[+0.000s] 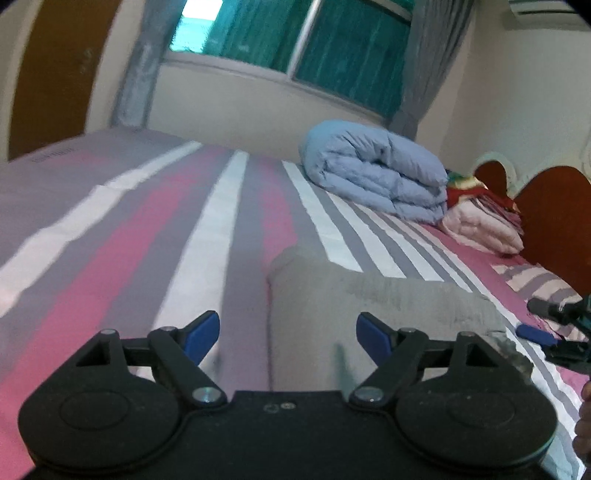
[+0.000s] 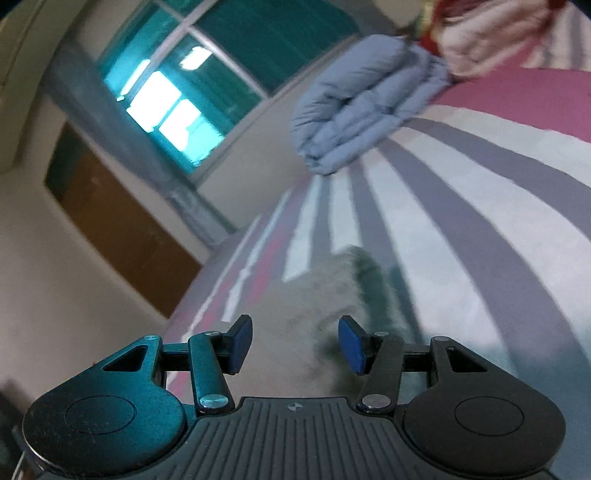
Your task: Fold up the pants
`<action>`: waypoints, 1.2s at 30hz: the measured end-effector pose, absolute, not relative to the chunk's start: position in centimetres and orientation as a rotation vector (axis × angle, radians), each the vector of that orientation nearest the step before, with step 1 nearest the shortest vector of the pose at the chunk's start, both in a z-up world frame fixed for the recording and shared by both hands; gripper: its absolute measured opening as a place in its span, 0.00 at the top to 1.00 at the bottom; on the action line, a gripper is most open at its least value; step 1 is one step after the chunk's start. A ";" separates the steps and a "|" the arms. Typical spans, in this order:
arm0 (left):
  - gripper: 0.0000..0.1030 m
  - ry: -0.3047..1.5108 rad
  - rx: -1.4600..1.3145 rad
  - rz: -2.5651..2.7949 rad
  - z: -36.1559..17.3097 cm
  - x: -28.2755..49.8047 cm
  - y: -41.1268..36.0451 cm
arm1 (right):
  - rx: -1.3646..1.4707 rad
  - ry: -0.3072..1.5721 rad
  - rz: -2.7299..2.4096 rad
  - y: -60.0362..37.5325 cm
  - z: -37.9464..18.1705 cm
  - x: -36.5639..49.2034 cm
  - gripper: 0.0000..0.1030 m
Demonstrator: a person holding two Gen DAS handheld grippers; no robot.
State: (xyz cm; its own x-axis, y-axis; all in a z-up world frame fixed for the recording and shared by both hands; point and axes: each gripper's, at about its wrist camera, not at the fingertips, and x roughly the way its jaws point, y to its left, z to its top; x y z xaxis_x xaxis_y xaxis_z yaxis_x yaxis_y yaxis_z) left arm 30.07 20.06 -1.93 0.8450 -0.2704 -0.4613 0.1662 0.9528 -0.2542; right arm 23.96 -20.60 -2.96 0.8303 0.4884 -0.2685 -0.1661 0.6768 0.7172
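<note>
Pants (image 1: pixel 369 314): grey, lying flat on the striped bed (image 1: pixel 110 240), directly ahead of and under the left gripper (image 1: pixel 288 338). Fold edge runs forward from between its blue pads (image 1: pixel 201 338); most of the cloth sits ahead-right. Left jaws spread wide, nothing between them.

Right wrist view, tilted: pants (image 2: pixel 314 295) ahead of the right gripper (image 2: pixel 295 345), cloth blurred. Right jaws spread, holding nothing; contact with the cloth cannot be told.

Left view only: right gripper (image 1: pixel 554 332) at far right edge, just past the pants' right end; headboard (image 1: pixel 554 221) beyond it.

Both views: blue quilt (image 1: pixel 376 173), folded, well ahead; pink bedding (image 1: pixel 480 225) beside it; window (image 1: pixel 295 33) behind.
</note>
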 end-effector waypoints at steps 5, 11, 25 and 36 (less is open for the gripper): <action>0.26 0.619 -0.138 -0.210 -3.8 35.5 19.3 | 0.688 0.498 0.467 -18.1 -3.9 29.2 0.49; 0.17 0.673 -0.181 -0.207 -6.0 37.5 20.2 | 0.746 0.617 0.333 -19.3 -7.3 33.7 0.79; 0.16 0.665 -0.008 -0.203 -5.4 42.3 17.4 | 0.584 0.612 0.375 -17.0 -5.5 36.3 0.76; 0.26 0.630 -0.060 -0.210 -3.5 38.7 18.5 | 0.630 0.537 0.403 -18.3 -5.5 33.2 0.72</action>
State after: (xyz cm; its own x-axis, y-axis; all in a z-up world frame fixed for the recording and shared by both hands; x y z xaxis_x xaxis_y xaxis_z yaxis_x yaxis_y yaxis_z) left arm 38.72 18.47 -3.45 0.7875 -0.2128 -0.5784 0.1761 0.9771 -0.1197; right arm 33.17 -18.28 -5.47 0.7899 0.5059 -0.3465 -0.1907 0.7398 0.6452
